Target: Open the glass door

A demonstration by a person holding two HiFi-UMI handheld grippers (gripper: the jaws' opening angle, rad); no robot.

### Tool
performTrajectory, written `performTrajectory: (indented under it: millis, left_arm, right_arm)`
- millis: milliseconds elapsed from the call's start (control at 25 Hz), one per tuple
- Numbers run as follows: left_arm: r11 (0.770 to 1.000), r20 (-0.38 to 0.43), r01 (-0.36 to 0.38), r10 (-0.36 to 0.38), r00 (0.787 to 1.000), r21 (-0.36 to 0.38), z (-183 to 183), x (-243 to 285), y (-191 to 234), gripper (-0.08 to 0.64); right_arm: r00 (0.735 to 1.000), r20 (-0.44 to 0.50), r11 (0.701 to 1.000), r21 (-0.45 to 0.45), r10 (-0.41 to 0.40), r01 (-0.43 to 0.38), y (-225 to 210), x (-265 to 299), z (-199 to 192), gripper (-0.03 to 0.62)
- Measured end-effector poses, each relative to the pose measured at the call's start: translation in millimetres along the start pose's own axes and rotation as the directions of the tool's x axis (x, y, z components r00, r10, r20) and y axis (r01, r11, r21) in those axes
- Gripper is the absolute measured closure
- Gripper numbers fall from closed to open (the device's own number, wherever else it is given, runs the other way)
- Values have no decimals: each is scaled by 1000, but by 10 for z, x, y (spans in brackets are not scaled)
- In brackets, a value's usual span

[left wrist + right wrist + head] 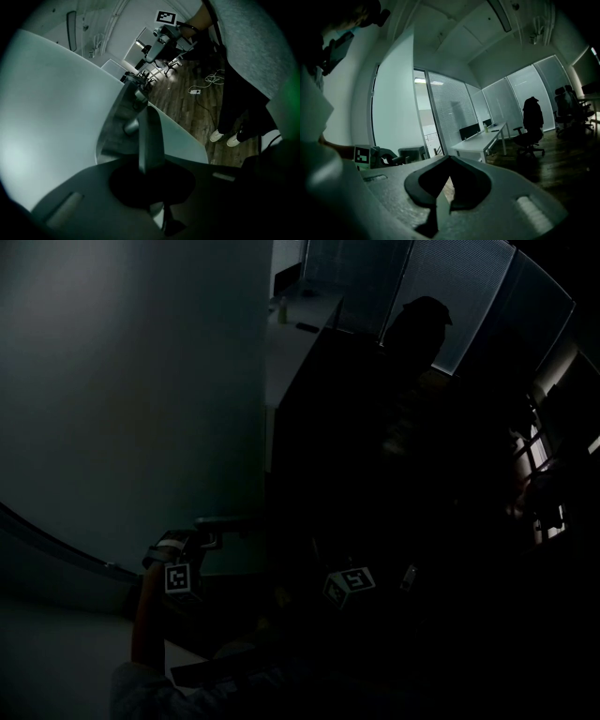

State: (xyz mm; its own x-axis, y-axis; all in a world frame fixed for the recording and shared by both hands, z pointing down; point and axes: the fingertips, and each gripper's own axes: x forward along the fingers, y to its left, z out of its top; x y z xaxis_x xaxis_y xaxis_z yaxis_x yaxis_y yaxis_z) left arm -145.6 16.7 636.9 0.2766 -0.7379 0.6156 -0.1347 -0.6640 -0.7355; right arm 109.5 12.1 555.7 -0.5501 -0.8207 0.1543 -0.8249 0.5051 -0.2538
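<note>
The frosted glass door [131, 399] fills the left of the dark head view. It shows as a pale panel in the left gripper view [51, 126] and stands edge-on in the right gripper view [393, 103]. My left gripper [211, 538] is at the door's edge, with its jaws [151, 154] shut on the flat metal door handle [150, 133]. That handle stands off the glass on round posts [131, 126]. My right gripper [345, 577] hangs to the right of it, away from the door. It is shut [443, 197] with nothing in it.
Past the door edge stands a white desk [483, 140] along blind-covered glass walls [469, 296]. An office chair with a jacket [532, 122] is to the right. A person's legs and white shoes [225, 137] and a loose cable [201, 86] are on the wooden floor.
</note>
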Motion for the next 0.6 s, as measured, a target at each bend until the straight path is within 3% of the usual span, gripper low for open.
performTrajectory:
  millis: [600]
  left_arm:
    - [999,38,-9,7,999,54,81,-276,-358,558]
  right_arm:
    - [1000,1,999,-30,15,-15,181,-224,-144,591]
